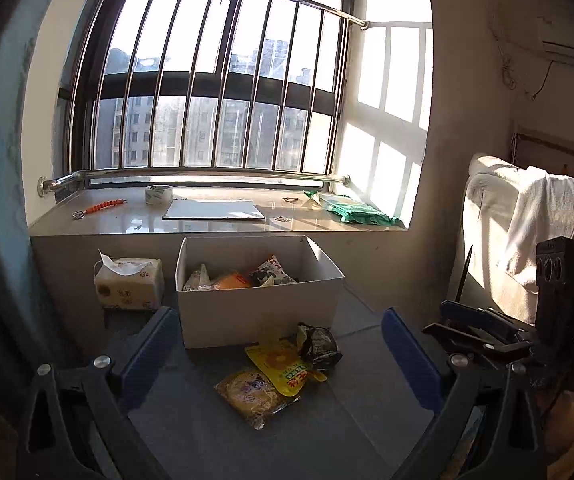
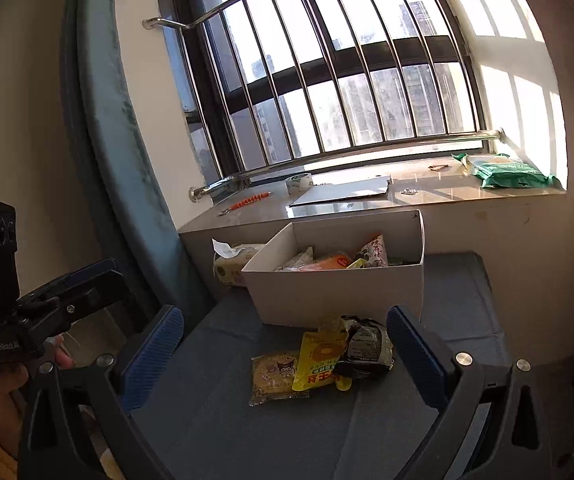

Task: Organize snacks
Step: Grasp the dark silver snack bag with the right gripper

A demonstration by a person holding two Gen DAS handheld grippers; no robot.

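Sunlight is pouring through a barred window onto a stone sill, and below it a grey table [image 1: 191, 432] is carrying a white cardboard box [image 1: 259, 312] that is already holding several snack packets. Three more are lying loose on the cloth just in front of the box: a tan biscuit pack [image 1: 253, 394], a yellow pouch [image 1: 283, 366] overlapping it, and a dark crinkled wrapper [image 1: 319, 346] touching the pouch and nearest the box wall.

Both grippers are hovering short of this cluster with jaws spread wide and nothing between them — the left gripper [image 1: 283, 360] is framing the pile almost dead centre, while the right gripper [image 2: 287, 354] is seeing it slightly right of centre. The biscuit pack is lying nearest, its long axis running diagonally from near right to far left in the left wrist view. Neither hand is looking clearly closer — the left appears better lined up for a straight reach.
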